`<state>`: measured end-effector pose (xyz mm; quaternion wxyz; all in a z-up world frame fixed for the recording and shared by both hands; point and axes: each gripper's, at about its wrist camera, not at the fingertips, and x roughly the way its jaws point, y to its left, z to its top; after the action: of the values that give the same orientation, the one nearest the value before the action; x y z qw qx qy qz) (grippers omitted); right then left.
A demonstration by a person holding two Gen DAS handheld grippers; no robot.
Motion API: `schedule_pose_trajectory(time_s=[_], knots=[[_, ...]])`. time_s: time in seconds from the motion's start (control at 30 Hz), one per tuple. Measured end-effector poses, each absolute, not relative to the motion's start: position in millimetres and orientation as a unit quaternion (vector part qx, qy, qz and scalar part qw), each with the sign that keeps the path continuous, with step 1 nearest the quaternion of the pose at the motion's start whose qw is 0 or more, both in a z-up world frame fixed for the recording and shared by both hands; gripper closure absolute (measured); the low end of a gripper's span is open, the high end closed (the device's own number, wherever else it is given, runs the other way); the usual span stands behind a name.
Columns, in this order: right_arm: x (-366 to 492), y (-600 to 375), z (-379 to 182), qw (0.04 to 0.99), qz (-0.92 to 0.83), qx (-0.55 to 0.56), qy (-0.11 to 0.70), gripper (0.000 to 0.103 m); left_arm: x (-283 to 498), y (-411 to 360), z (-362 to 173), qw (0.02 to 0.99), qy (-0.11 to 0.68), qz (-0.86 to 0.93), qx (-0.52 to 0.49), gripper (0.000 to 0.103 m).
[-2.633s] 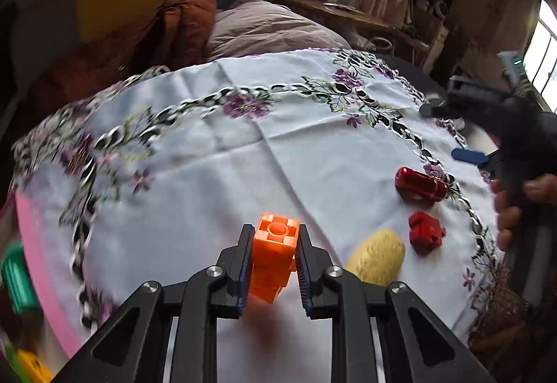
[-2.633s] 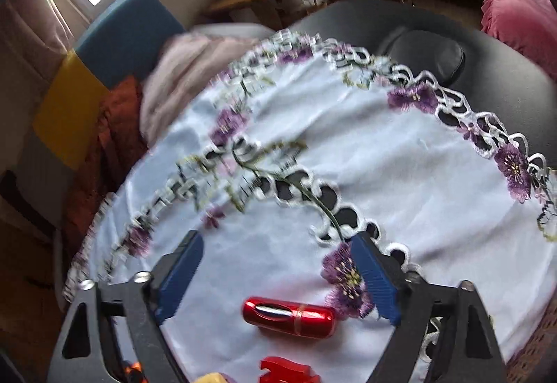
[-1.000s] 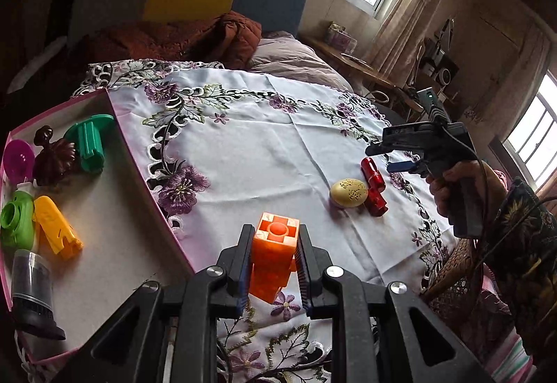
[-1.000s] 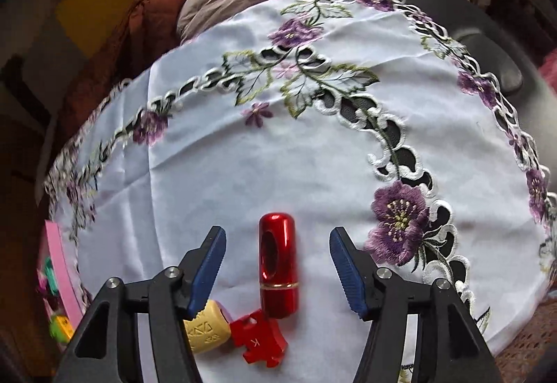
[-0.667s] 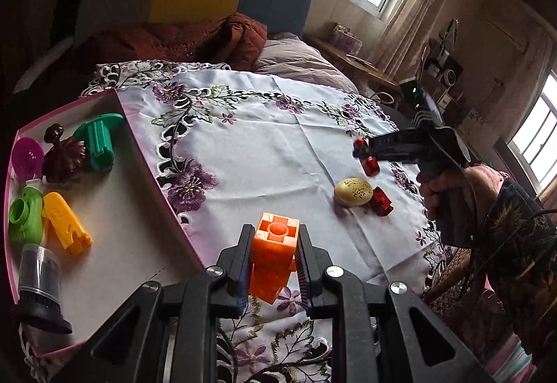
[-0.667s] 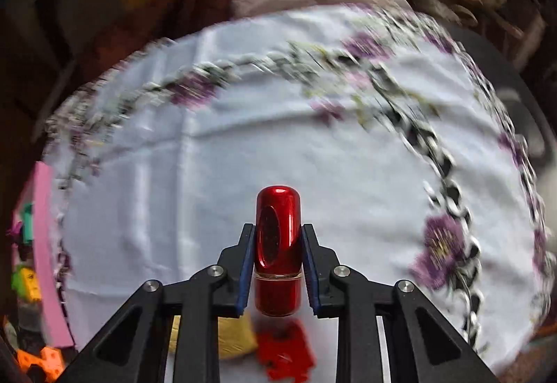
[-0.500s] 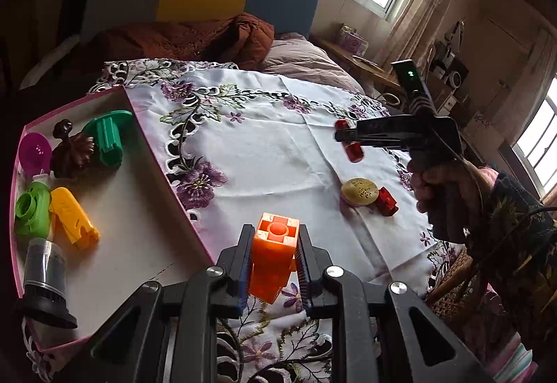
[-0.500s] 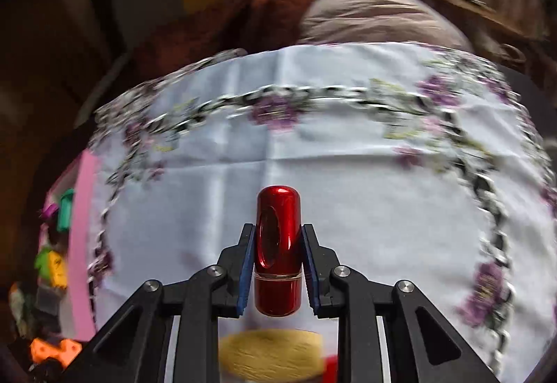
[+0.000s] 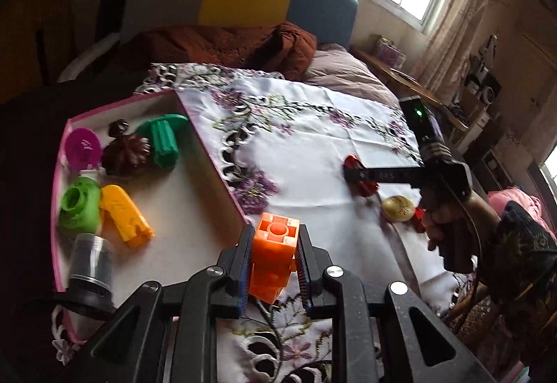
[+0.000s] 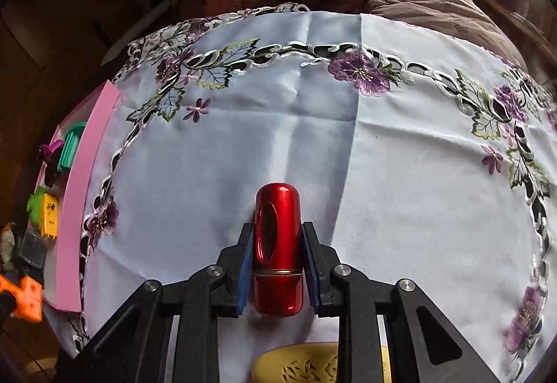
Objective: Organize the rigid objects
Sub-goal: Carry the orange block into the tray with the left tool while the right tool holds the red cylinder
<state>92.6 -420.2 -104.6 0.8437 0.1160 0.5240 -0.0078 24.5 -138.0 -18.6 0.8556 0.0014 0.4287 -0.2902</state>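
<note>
- A bedroom is seen, with a window, a colour-blocked headboard and a table spread with a white embroidered tablecloth (image 10: 348, 139); a pink-rimmed tray (image 9: 205, 142) lies at the cloth's left side.
- In the tray are kept a magenta disc (image 9: 83, 146), a dark brown piece (image 9: 127, 153), a teal piece (image 9: 163, 139), a green piece (image 9: 78, 203), a yellow piece (image 9: 123, 216) and a clear cylinder (image 9: 92, 261).
- An orange block (image 9: 273, 252) is clamped between the fingers of the left gripper (image 9: 273, 264), held above the tray's near corner.
- A red metallic capsule (image 10: 277, 243) is clamped lengthwise in the right gripper (image 10: 277, 261), held over the cloth, well apart from the tray.
- A gold oval (image 9: 398, 208) and a small red piece (image 9: 419, 217) lie on the cloth beside the right hand.
- The capsule is judged stiff, light and glossy, so slippery; hold is best kept on its straight sides near the seam, not on the rounded tip.
- The block is judged rigid, light and flat-sided; its parallel faces are well suited to the pads.
</note>
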Motion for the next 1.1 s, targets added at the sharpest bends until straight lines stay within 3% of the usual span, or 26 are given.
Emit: schedule_pose_trajectory(time_s=[0.73, 1.1], knots=[[88, -404, -103, 0.857, -0.006, 0.038, 0.514, 0.076, 31, -117, -21, 0.865, 0.433, -0.255, -0.007, 0.081], [87, -402, -103, 0.858, -0.007, 0.025, 0.513, 0.076, 49, -55, -24, 0.859, 0.446, -0.231, -0.095, 0.081]])
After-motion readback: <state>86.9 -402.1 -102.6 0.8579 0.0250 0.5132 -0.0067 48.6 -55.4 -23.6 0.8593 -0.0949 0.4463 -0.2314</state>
